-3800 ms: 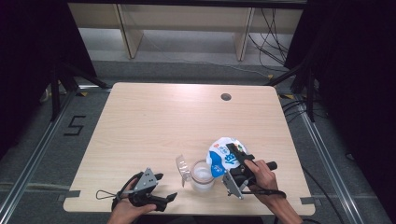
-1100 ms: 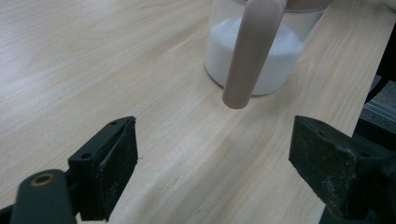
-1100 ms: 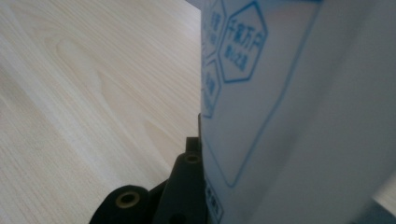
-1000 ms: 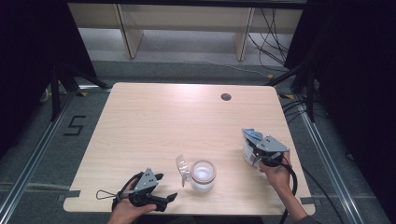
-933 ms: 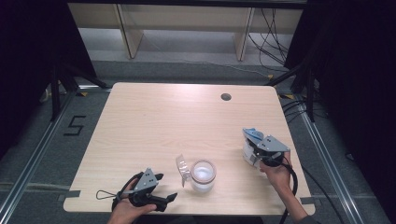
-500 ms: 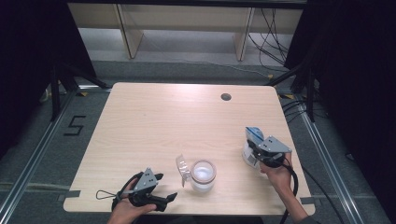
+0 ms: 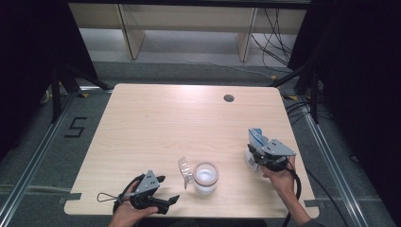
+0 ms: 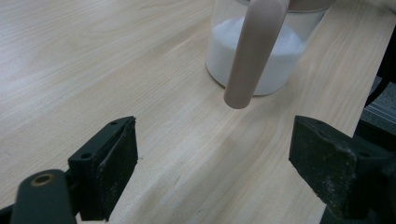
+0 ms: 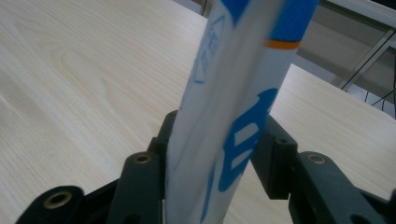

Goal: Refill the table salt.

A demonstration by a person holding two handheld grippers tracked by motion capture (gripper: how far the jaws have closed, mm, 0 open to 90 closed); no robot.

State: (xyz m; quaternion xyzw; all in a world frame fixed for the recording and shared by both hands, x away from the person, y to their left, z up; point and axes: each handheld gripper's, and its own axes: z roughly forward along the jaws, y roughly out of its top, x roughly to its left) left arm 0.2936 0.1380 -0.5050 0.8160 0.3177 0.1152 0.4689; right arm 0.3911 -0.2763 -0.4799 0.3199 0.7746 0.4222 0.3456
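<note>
Both grippers are the same build: black body, grey three-cornered plate on top, two black jaws. Left gripper [image 7: 163, 201] sits by the table's [image 7: 156, 123] near edge; its plate is pale grey with small dark holes, and a thin black cable loops out from it over the wood towards the table's left corner. In the left gripper view the jaw pads are flat matte-black blocks, scuffed and dusty, each with small screw holes; a brass-ringed hole sits on the arm below. Right gripper [image 7: 259, 158], near the table's right edge, trails a thicker black cable off the edge. Brass-ringed holes on its jaw arms too.
</note>
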